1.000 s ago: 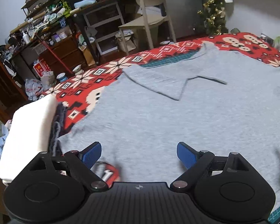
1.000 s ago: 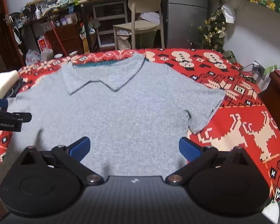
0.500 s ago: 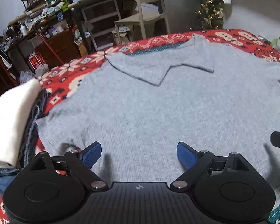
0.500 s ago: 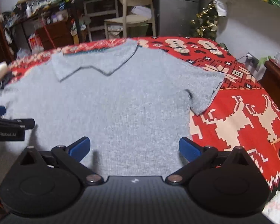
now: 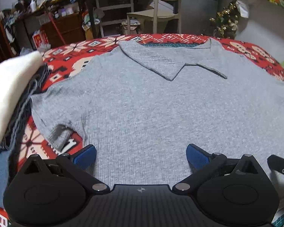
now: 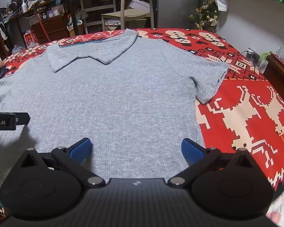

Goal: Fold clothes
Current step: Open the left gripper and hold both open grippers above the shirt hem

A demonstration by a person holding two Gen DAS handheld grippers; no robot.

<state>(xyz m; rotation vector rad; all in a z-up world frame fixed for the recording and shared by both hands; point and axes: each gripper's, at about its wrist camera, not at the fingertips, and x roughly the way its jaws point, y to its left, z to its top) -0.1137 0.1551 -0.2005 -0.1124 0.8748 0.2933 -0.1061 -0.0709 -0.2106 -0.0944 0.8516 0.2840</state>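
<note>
Gray shirt (image 5: 157, 113) lies flat and spread out on a red patterned blanket (image 6: 246, 117) that covers the surface. Its collar (image 5: 166, 64) is at the far side and lies folded down. One short sleeve (image 6: 208, 79) sticks out to the right. The left tongs (image 5: 141, 156) are spread wide over the near part of the shirt, pinching nothing. The right tongs (image 6: 135, 149) are spread wide too, near the bottom edge. A pile of folded clothes (image 5: 11, 94) sits at the left, just beside the other sleeve.
</note>
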